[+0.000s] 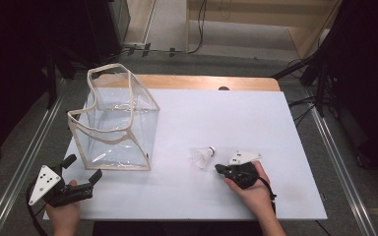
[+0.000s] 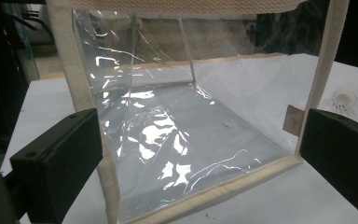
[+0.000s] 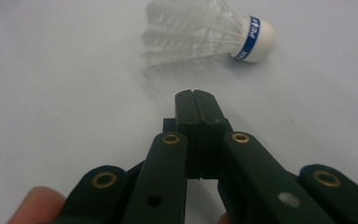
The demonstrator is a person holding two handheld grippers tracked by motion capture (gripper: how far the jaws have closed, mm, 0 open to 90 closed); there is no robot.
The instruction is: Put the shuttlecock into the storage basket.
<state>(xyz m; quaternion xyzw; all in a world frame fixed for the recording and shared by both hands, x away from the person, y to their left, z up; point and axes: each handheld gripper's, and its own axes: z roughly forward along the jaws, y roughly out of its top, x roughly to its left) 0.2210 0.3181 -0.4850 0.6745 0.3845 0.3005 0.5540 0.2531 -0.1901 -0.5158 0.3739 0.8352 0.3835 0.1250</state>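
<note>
Right gripper (image 3: 196, 95) pinched fully closed, empty, just short of the shuttlecock (image 3: 205, 30) lying sideways on the white table (image 1: 256, 123). Left gripper (image 1: 81, 169) spread wide beside the clear bag (image 1: 115, 123).

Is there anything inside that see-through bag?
Nothing shows inside the clear bag; its bare floor is visible through the walls. The shuttlecock lies outside on the table.

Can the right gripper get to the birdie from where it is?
Probably yes. The right gripper points at the shuttlecock with only bare white table between them, but its jaws are shut, so they would have to open first.
</note>
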